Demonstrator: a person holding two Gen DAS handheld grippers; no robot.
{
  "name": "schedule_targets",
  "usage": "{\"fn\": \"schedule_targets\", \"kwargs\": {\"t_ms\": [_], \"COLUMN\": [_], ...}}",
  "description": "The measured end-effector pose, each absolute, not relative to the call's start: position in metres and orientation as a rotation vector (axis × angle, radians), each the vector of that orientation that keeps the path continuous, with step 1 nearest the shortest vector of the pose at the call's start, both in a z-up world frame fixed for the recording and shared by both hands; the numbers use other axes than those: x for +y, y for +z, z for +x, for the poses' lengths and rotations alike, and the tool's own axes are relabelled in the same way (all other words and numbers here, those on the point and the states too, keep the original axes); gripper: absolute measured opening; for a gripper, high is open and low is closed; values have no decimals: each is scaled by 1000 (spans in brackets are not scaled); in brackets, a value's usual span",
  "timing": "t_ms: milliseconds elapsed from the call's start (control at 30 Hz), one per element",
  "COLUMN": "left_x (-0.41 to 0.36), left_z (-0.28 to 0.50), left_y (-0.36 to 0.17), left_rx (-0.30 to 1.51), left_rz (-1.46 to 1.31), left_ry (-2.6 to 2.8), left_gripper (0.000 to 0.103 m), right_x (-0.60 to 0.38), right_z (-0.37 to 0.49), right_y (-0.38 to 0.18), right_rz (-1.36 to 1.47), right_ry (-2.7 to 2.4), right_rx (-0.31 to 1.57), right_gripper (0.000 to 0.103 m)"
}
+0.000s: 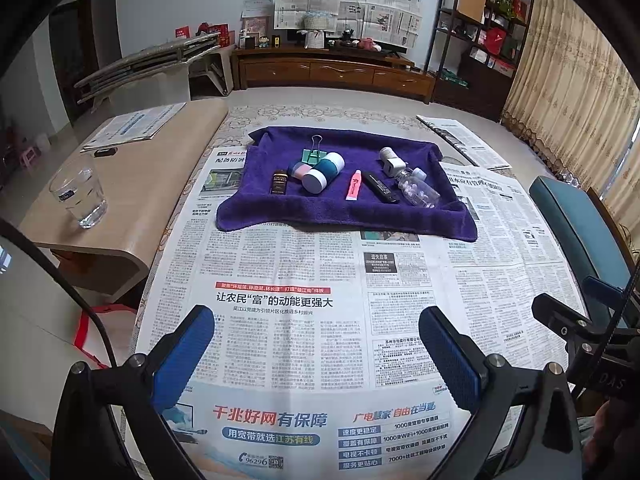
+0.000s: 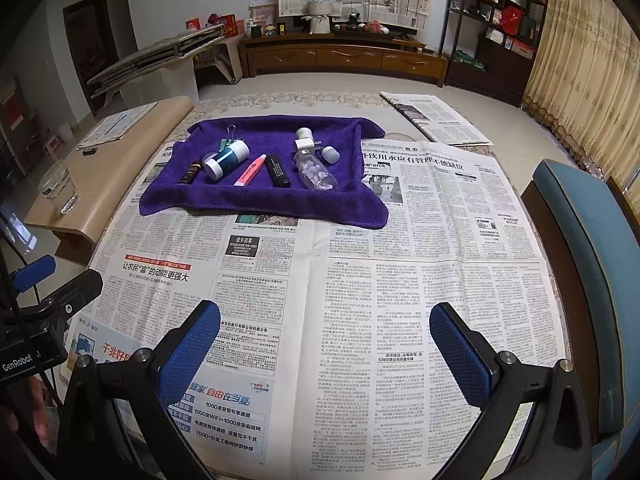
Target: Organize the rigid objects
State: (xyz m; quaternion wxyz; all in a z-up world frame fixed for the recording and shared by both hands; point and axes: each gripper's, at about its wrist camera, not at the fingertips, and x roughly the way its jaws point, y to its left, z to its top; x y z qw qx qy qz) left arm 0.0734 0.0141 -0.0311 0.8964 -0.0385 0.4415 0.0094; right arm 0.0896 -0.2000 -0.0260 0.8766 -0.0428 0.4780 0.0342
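Note:
A purple towel (image 1: 280,208) (image 2: 256,204) lies on the newspaper-covered table, far ahead of both grippers. On it lie a teal-and-white canister (image 1: 323,172) (image 2: 226,160), a pink tube (image 1: 353,185) (image 2: 250,171), a black stick (image 1: 380,187) (image 2: 277,171), a clear bottle of pills (image 1: 418,190) (image 2: 316,173), a small dark bottle (image 1: 279,181) (image 2: 189,173), a binder clip (image 1: 314,152) (image 2: 229,138), a white plug (image 1: 390,162) (image 2: 305,142) and a small pink jar (image 1: 299,170). My left gripper (image 1: 316,356) is open and empty above the newspaper. My right gripper (image 2: 325,356) is open and empty too.
A glass of water (image 1: 80,196) (image 2: 58,192) stands on a wooden side bench (image 1: 152,184) at the left. A teal chair (image 1: 580,228) (image 2: 592,248) stands at the right edge. Folded newspaper (image 2: 432,120) lies at the far right.

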Motion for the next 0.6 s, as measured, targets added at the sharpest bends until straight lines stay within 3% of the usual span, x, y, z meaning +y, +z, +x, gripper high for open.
{"fn": "schedule_targets", "kwargs": {"t_ms": [600], "left_x": [15], "left_z": [73], "left_y": [-31], "left_rx": [918], "left_rz": [-81], "left_ry": [24], "left_gripper": [103], "right_x": [-203], "right_z": [89], "right_y": [-24], "right_rz": [-83], "right_ry": [69], "right_rx": [996], "right_gripper": [103]}}
